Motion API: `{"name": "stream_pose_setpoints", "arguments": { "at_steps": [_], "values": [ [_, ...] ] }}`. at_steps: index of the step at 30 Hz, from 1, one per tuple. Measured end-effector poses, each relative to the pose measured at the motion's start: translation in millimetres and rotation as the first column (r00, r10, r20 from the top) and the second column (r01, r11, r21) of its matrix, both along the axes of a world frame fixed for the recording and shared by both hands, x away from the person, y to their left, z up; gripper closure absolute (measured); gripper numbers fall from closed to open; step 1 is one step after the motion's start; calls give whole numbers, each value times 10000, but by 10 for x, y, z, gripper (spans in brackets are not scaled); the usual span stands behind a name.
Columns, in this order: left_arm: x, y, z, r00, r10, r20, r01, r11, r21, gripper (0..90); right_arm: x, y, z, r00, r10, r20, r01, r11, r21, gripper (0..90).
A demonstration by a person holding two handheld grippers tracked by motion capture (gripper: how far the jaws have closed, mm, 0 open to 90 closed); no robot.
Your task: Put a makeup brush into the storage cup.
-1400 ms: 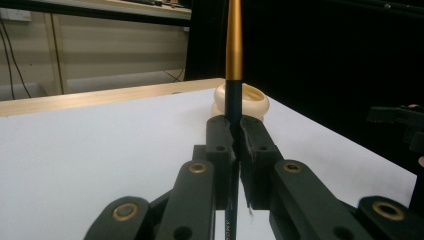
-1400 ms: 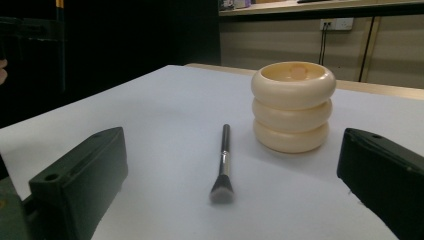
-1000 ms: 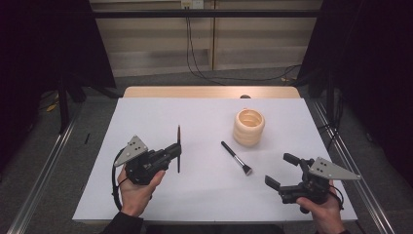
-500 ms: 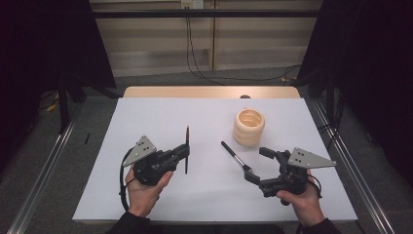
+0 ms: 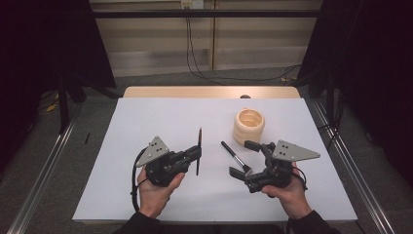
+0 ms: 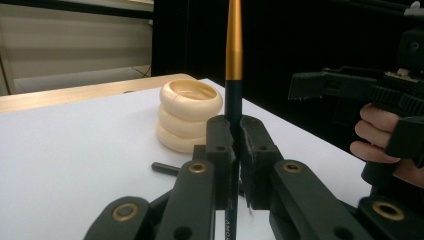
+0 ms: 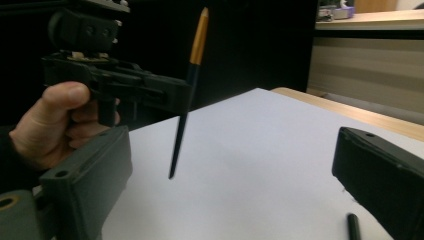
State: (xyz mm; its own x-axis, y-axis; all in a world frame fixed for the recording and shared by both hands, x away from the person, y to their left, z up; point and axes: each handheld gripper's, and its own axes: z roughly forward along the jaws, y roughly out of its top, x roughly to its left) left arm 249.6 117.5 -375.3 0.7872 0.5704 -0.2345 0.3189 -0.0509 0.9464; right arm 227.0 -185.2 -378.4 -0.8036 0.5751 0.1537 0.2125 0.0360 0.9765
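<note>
1. High view: the left tool (image 5: 197, 155) clamps a slim black-and-gold brush handle (image 5: 199, 151) upright above the white counter (image 5: 146, 122); the right tool (image 5: 246, 158) gapes around a black makeup brush (image 5: 235, 157) lying near the cream ringed holder (image 5: 249, 126).
2. Left gripper view: the jaws pinch the handle (image 6: 233, 60); the holder (image 6: 187, 114) stands beyond.
3. Right gripper view: the jaws stand wide, released.

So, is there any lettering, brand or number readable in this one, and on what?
No text can be read in full.
Brush held in the left gripper: pale lettering low on the handle, cropped by the left gripper view's bottom edge, unreadable.
Ring holder, brush on the table, right gripper: no print visible.
</note>
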Motion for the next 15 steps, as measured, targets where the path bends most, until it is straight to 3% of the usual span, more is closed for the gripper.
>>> {"name": "stream_pose_setpoints", "arguments": {
  "at_steps": [4, 5, 6, 15],
  "values": [
    [-9, -17, -11, 10000, -67, 39, 66, 9997, 255, 841, 36, 72, 35, 9999, 129, 10, -129, 9999, 69, 17],
    [-18, -40, -15, 10000, 6, -34, -6, 10000, 87, 841, 36, 72, 35, 9999, 129, 10, -129, 9999, 69, 17],
    [-17, -45, -15, 10000, -14, 17, 13, 9998, 175, 841, 55, 94, 42, 9999, 153, 48, -154, 9999, 61, 23],
    [-21, -224, 6, 9993, -364, 25, 363, 9992, 155, 841, 186, 216, 122, 9990, 447, 5, -447, 9988, 187, 153]
  ]
}}
